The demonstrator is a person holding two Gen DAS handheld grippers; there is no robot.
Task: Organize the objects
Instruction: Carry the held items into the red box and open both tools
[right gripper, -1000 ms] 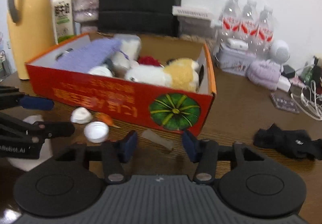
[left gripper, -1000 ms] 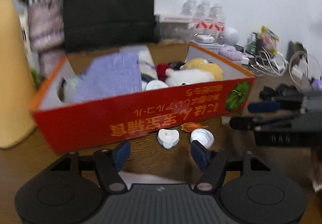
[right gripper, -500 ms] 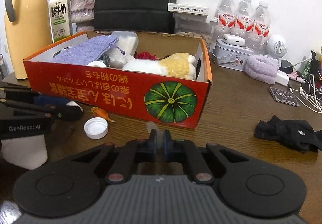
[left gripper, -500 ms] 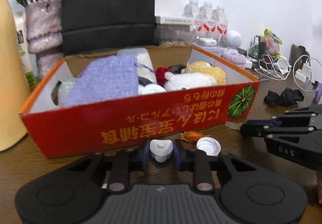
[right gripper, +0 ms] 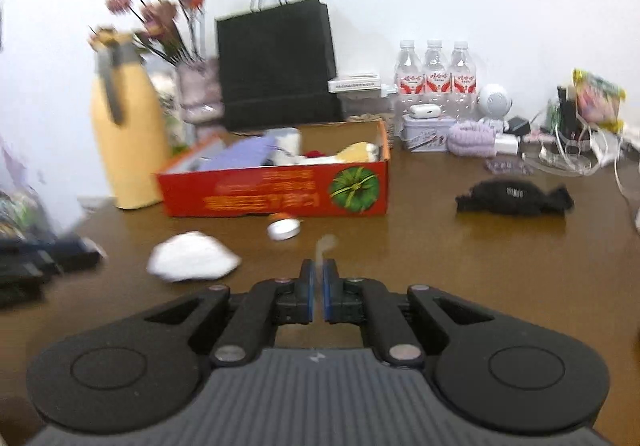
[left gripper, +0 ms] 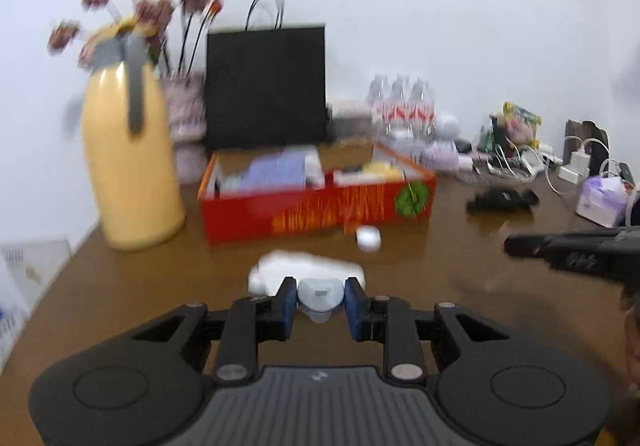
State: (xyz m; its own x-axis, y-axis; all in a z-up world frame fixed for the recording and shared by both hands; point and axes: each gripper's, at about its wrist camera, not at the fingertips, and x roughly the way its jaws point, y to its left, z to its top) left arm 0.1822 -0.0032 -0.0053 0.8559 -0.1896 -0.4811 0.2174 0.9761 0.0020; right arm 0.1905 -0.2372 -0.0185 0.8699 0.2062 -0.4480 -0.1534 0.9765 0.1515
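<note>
Both tongs are loaded: the left tongs [left gripper: 321,296] clamp a small white cap [left gripper: 321,293], and the right tongs [right gripper: 319,286], nearly closed, pinch a thin translucent strip [right gripper: 325,246]. Neither is in the red box [right gripper: 280,197] yet; a white lid [right gripper: 283,228] and crumpled white tissue [right gripper: 192,257] also wait on the bench [right gripper: 440,266]. Only the left view shows the cap; only the right shows the strip.

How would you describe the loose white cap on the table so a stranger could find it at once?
Start at the red box on the brown table. Just in front of its long printed side, near the green pumpkin picture, lies the white cap. It is small and round, unlike the bigger crumpled white cloth to its left.
</note>
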